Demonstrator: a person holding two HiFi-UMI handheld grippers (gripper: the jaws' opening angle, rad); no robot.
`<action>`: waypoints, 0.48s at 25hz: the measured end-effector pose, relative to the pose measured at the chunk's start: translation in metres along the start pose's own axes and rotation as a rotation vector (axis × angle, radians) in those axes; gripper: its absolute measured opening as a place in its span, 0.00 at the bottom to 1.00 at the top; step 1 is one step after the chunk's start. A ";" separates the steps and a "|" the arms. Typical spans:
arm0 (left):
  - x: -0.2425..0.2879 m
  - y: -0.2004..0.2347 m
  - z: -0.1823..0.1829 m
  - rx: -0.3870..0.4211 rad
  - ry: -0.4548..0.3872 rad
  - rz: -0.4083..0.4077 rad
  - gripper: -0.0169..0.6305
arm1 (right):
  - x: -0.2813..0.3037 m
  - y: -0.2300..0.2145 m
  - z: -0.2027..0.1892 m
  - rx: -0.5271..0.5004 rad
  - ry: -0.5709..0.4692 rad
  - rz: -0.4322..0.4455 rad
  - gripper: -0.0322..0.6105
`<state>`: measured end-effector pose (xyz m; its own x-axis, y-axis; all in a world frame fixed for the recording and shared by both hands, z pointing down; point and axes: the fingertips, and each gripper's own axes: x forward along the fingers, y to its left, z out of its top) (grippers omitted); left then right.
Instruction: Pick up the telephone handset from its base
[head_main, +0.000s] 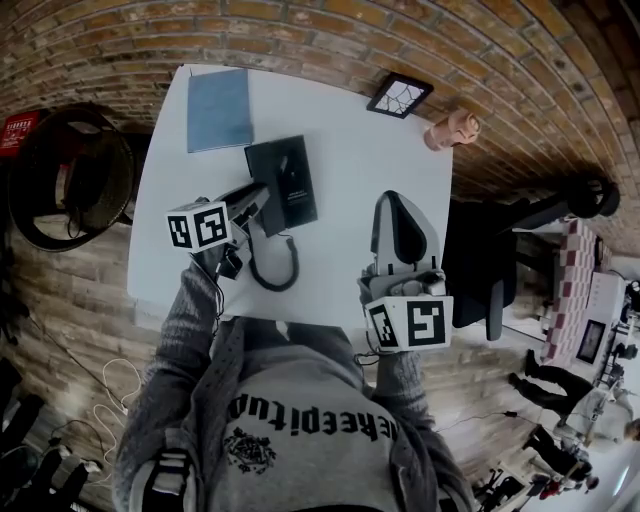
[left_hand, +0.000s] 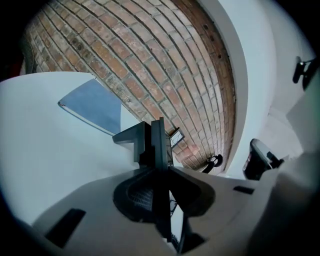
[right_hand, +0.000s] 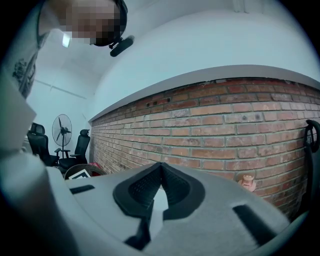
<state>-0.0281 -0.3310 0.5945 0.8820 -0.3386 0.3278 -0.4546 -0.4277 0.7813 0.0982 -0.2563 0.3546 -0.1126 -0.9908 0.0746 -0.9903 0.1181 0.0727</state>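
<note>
Left gripper (left_hand: 160, 172): jaws clamped on the dark telephone handset (left_hand: 151, 142), seen edge-on beside its base (head_main: 285, 180) on the white table (head_main: 350, 130). The handset's lower end is hidden behind the jaws, and its contact with the base is unclear. Right gripper (right_hand: 161, 167): jaws together, empty.

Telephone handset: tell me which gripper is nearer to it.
Left. The left gripper is closed on the telephone handset, beside the base. The right gripper is shut and empty, off to the handset's right over the table, not touching it.
</note>
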 end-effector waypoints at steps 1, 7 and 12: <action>-0.003 -0.003 0.006 0.027 -0.010 0.007 0.14 | 0.000 -0.001 0.001 0.000 -0.003 0.004 0.05; -0.016 -0.027 0.024 0.135 -0.055 0.008 0.14 | 0.005 0.004 0.007 -0.002 -0.023 0.050 0.05; -0.037 -0.047 0.036 0.160 -0.120 0.003 0.14 | 0.008 0.012 0.014 -0.005 -0.042 0.090 0.05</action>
<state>-0.0435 -0.3288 0.5265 0.8637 -0.4337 0.2568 -0.4797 -0.5507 0.6831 0.0847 -0.2641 0.3426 -0.2050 -0.9780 0.0392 -0.9756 0.2074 0.0725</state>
